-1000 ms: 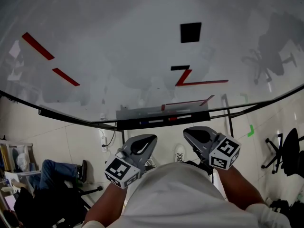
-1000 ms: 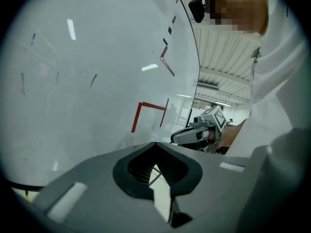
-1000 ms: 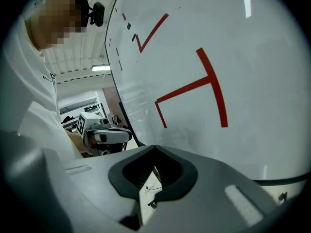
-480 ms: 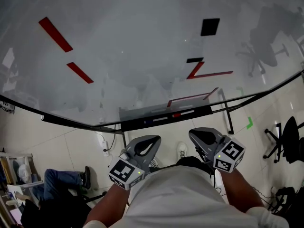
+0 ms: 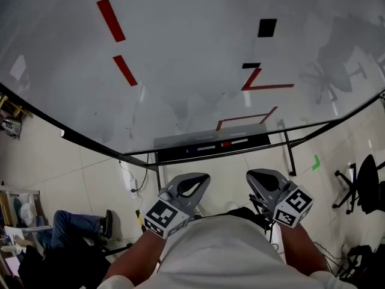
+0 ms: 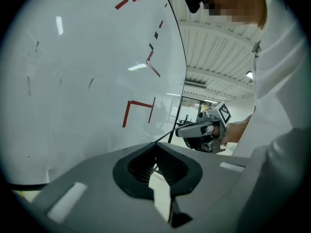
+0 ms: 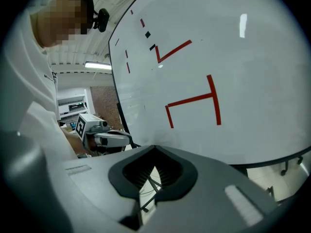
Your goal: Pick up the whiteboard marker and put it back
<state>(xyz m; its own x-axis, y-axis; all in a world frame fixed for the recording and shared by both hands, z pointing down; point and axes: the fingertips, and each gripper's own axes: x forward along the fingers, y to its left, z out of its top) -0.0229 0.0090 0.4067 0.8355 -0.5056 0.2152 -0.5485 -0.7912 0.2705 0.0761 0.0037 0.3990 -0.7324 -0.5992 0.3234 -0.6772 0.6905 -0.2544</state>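
A dark marker tray [image 5: 174, 157] runs along the whiteboard's [image 5: 180, 71] lower edge in the head view. Whiteboard markers lie in it: one with a red part [image 5: 226, 144], one with a blue part [image 5: 189, 151], and pale ones between them. My left gripper [image 5: 200, 177] and right gripper [image 5: 253, 174] hang low in front of my body, below the tray and apart from it. Both are shut with nothing between the jaws. In the left gripper view its jaws [image 6: 155, 147] meet at the tip; the right gripper's [image 7: 155, 150] do the same.
The board carries red lines [image 5: 112, 20], a red open rectangle [image 5: 243, 119] and black squares [image 5: 267, 27]. Its stand leg [image 5: 290, 153] stands behind my right gripper. A seated person's legs [image 5: 75, 223] are at lower left, an office chair [image 5: 364, 188] at right, green tape [image 5: 315, 163] on the floor.
The head view has turned, so the board's marks and tray sit differently in the picture. Both grippers stay shut and low near my body, slightly further right.
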